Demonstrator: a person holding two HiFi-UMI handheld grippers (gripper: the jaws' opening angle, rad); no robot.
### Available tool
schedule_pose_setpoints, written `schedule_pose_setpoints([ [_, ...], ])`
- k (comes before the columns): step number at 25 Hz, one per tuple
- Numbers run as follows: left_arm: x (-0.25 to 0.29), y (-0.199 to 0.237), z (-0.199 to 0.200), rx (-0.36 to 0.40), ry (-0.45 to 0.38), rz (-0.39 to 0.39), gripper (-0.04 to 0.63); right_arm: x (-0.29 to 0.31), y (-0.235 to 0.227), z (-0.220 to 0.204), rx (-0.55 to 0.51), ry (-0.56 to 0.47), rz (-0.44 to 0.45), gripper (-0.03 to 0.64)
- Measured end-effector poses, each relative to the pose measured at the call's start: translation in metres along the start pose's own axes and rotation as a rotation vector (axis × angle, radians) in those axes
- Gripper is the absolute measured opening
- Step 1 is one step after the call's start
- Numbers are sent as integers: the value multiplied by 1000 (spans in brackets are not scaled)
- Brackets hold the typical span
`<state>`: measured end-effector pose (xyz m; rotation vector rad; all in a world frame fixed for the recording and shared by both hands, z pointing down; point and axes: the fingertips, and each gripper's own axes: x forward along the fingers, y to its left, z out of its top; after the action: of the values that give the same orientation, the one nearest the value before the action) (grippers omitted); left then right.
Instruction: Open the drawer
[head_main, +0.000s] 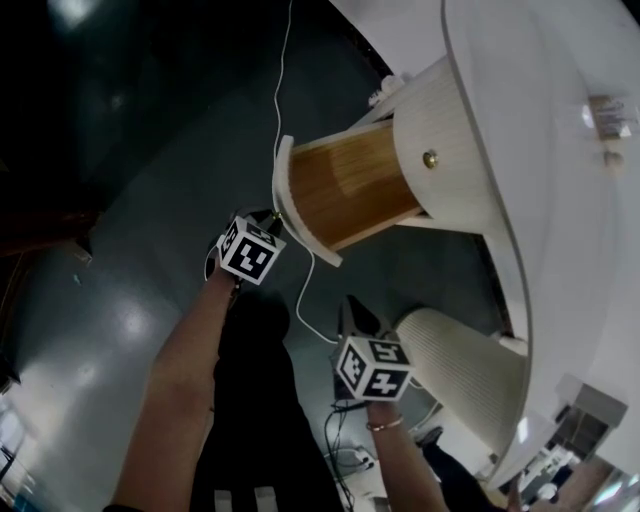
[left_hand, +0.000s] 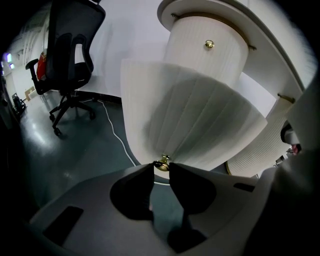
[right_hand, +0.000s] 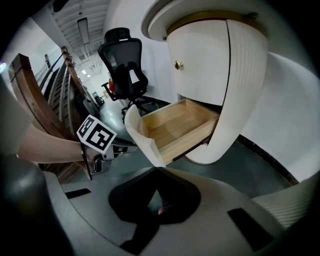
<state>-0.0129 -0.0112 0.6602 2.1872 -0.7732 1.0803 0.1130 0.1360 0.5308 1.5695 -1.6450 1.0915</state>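
Observation:
The lower drawer (head_main: 345, 185) of a white ribbed round cabinet (head_main: 445, 130) stands pulled well out, and its wooden inside (right_hand: 172, 125) shows. My left gripper (left_hand: 161, 168) is shut on the small brass knob (left_hand: 161, 163) at the middle of the curved white drawer front (left_hand: 195, 125). In the head view the left gripper (head_main: 268, 222) sits at the drawer front's lower end. My right gripper (right_hand: 157, 168) hangs below and in front of the drawer, its jaws together with nothing between them. It touches nothing. Above the drawer is a closed front with its own brass knob (head_main: 430, 158).
A white table top (head_main: 570, 230) overhangs the cabinet. A second ribbed cabinet (head_main: 465, 370) stands close to the right gripper (head_main: 360, 325). A black office chair (left_hand: 67, 55) and a white cable (left_hand: 111, 125) are on the dark floor to the left. A wooden railing (right_hand: 30, 105) is at the far left.

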Motion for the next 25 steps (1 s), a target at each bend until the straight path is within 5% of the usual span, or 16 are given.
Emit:
schedule_pose_setpoints([
  [7, -30, 7, -28, -94, 33, 27, 66, -7, 7, 3, 4, -5, 5, 3],
  [12, -69, 9, -38, -88, 23, 87, 23, -19, 20, 11, 6, -19, 15, 3],
  [25, -157, -9, -30, -116, -7, 104, 6, -53, 36, 12, 54, -33, 23, 3],
])
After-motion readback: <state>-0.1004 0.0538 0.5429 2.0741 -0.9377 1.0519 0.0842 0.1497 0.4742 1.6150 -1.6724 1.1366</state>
